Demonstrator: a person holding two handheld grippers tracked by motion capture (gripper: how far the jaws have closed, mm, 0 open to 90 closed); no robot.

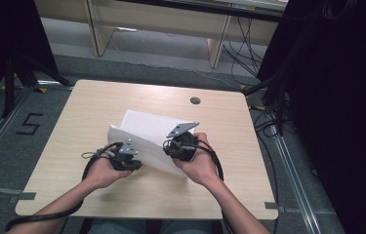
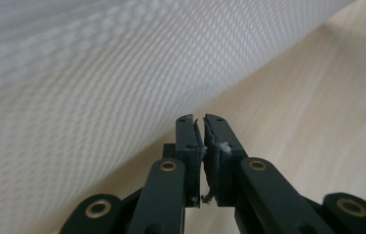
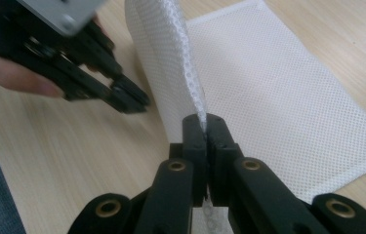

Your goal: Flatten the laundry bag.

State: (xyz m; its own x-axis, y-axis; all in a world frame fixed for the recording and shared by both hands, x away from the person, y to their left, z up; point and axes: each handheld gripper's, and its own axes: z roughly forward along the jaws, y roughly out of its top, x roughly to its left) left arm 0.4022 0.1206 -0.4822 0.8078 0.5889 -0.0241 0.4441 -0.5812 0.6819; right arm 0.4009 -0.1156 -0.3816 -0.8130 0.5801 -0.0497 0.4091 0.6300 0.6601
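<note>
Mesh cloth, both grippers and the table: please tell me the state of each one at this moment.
Mesh cloth: partly flat on the table, one edge lifted and folded upward.
Right gripper: shut on the lifted edge of the mesh cloth.
Left gripper: jaws nearly together, nothing between them, close beside the cloth.
Table: bare light wood around the cloth, with a small round hole near the far edge.

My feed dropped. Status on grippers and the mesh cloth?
Right gripper shut on mesh cloth, edge lifted. Left gripper shut, empty, beside the fold. Table otherwise unobstructed.
</note>
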